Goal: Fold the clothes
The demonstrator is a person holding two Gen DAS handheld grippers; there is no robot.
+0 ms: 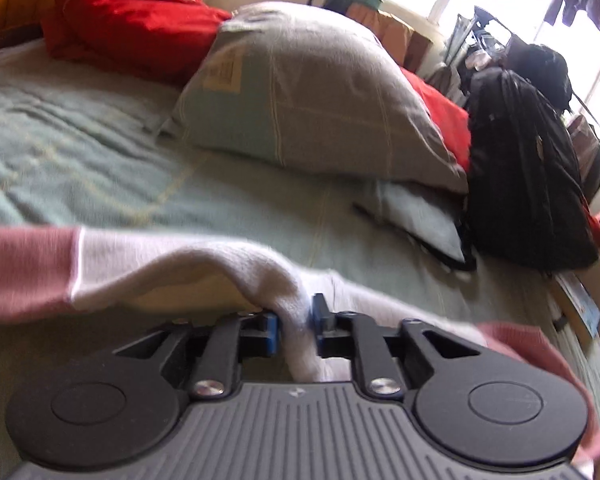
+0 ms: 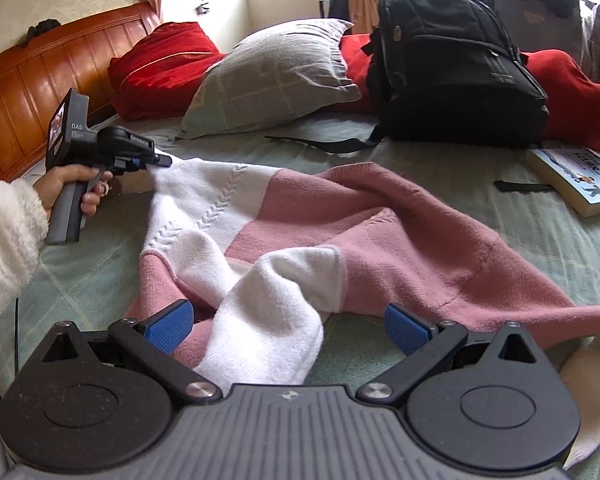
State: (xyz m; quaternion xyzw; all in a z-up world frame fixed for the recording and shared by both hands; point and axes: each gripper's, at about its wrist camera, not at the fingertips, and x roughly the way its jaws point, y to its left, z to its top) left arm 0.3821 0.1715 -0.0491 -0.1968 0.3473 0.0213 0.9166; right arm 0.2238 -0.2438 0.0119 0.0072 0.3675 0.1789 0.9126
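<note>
- The left gripper [image 1: 294, 330], a black two-finger tool with blue pads, is pinching a white knitted fold of the pink-and-white knit sweater [image 2: 340, 232]; the cloth is bunching between its closely set pads.
- Seen from the right wrist view, that left gripper [image 2: 162, 160] is pointing rightward toward the garment, lifting a white corner off the bed.
- A person's hand [image 2: 70, 192] is wrapping around the grey pistol handle, one finger lying on the trigger, with a fluffy white sleeve [image 2: 8, 240] covering the wrist.
- The right gripper [image 2: 290, 322] is hovering low over the sweater, angling downward, its jaws standing wide apart and clamping nothing; a white sleeve of the sweater is lying loose between them.
- The sweater is sprawling crumpled across the pale green quilted bedspread [image 2: 480, 168], mostly pink toward the right, white toward the left.
- Behind it, a grey-green pillow [image 2: 272, 76], red cushions [image 2: 160, 68] and a black backpack [image 2: 456, 64] are resting near the wooden headboard [image 2: 32, 80].
- A paperback book [image 2: 576, 184] is lying at the right edge.
</note>
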